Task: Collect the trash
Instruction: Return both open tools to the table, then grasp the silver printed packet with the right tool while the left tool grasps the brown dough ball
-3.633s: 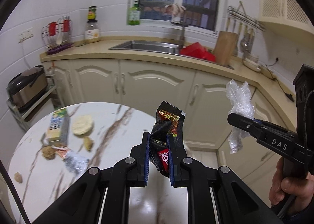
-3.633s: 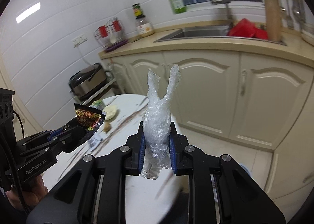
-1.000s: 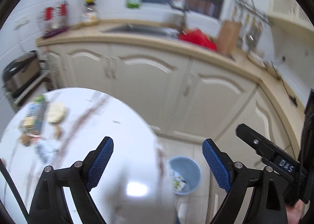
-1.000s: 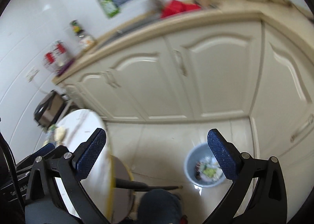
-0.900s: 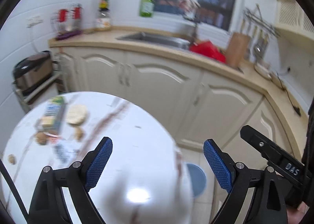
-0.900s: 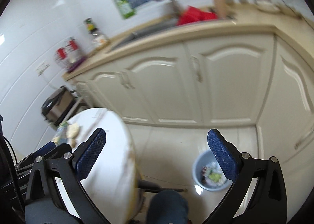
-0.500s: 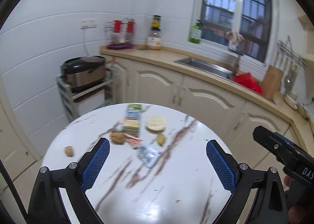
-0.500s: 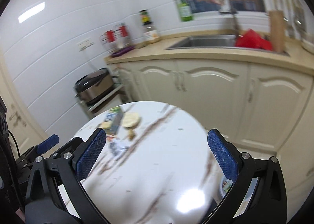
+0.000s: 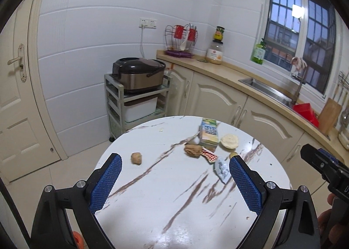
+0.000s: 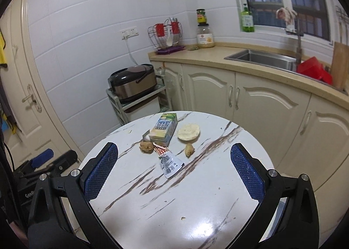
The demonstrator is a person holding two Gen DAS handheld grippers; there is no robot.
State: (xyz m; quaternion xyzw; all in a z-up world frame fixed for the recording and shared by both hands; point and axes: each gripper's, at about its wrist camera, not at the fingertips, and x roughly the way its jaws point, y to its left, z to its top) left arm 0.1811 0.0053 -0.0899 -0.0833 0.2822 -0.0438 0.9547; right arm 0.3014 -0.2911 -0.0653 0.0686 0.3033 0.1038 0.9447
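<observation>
While both claws gape empty, milk carton (image 10: 164,129) lying flat, sink (image 10: 261,58) beyond

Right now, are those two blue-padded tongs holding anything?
Left tongs: open, holding nothing.
Right tongs: open, holding nothing.

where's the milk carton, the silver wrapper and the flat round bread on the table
milk carton (image 10: 164,129), right wrist view, middle of its top face
silver wrapper (image 10: 171,164), right wrist view, centre of the foil
flat round bread (image 10: 188,131), right wrist view, middle of its top
</observation>
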